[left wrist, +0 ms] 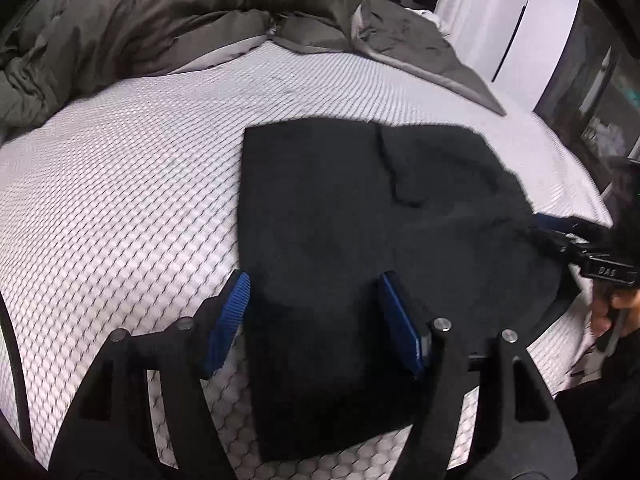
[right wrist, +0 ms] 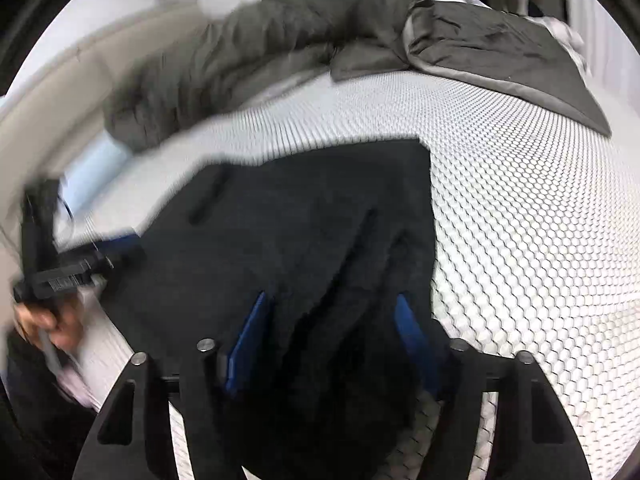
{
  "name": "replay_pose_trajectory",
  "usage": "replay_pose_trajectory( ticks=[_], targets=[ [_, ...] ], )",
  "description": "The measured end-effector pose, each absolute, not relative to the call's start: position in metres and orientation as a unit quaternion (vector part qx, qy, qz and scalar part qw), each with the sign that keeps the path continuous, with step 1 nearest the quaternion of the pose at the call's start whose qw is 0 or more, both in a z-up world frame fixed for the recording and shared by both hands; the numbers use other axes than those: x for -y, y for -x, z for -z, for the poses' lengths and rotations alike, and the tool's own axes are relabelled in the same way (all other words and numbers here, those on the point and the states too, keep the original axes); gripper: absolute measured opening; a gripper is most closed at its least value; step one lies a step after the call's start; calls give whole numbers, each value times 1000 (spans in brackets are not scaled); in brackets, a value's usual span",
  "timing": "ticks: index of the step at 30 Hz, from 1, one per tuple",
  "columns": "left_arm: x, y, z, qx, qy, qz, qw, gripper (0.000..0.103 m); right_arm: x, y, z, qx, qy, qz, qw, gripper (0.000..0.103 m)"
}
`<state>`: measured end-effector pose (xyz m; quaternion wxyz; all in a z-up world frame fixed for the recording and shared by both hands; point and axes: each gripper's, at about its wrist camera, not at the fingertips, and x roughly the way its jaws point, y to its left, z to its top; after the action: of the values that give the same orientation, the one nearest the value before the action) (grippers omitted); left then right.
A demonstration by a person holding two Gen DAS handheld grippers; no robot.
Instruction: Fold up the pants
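Two fingers (left wrist: pixel 230 320) astride pants (left wrist: pixel 360 220).

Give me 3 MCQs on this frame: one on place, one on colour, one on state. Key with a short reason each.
1. Where do the pants lie?
A. on the patterned mattress
B. on the floor
C. on a chair

2. What colour are the pads on the left tongs?
A. red
B. blue
C. yellow

3. How do the right tongs stand?
A. shut on the duvet
B. shut with nothing between
C. open over the pants

Key:
1 A, the dark cloth lies spread on the white honeycomb surface.
2 B, both ribbed pads show blue.
3 C, the pads stand apart with fabric between them, unpinched.
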<state>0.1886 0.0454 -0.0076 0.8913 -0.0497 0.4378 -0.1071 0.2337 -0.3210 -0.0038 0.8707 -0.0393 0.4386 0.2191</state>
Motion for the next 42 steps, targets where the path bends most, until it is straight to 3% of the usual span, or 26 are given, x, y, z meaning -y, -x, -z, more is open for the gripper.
replay_pose_trajectory(
  ticks=[5, 9, 12, 14, 16, 18, 22, 25, 28, 30, 32, 34, 38, 42],
  targets=[
    [-67, -175, 10, -437, 82, 96, 890, 65, 363, -225, -1, -444, 16, -173, 879, 64],
    [-76, -182, 15, -442, 140, 121, 878, 63, 390, -232, -6, -437, -126, -251, 854, 65],
    [-77, -194, 22, -449, 177, 132, 865, 53, 382, -246, 4, -456, -140, -265, 838, 72],
    [-75, -200, 24, -450, 190, 135, 862, 37, 369, -259, 16, -481, -134, -255, 828, 71],
    [-73, -207, 20, -446, 185, 135, 865, 29, 357, -262, 21, -480, -122, -251, 832, 48],
    [-69, -217, 14, -439, 166, 125, 874, 25, 342, -267, 15, -468, -91, -249, 843, 35],
    [-66, -233, 13, -435, 137, 88, 886, 25, 313, -283, 12, -442, -35, -228, 867, 33],
    [-64, -232, 10, -433, 135, 74, 888, 28, 314, -288, 12, -448, -30, -218, 867, 40],
    [-59, -218, -1, -423, 110, 54, 898, 39, 325, -282, -1, -434, -20, -200, 878, 49],
    [-57, -202, -7, -398, 112, 57, 909, 48, 332, -264, -14, -407, -21, -197, 891, 52],
    [-48, -188, -11, -381, 100, 60, 917, 65, 334, -244, -18, -390, -20, -208, 897, 58],
    [-35, -180, -12, -370, 78, 80, 922, 71, 323, -234, -14, -388, -2, -230, 892, 63],
    [-23, -173, -5, -373, 34, 72, 924, 72, 312, -235, 11, -424, 48, -215, 878, 64],
    [-21, -163, 3, -381, 8, 61, 922, 74, 327, -229, 10, -414, 59, -181, 890, 74]
  ],
)
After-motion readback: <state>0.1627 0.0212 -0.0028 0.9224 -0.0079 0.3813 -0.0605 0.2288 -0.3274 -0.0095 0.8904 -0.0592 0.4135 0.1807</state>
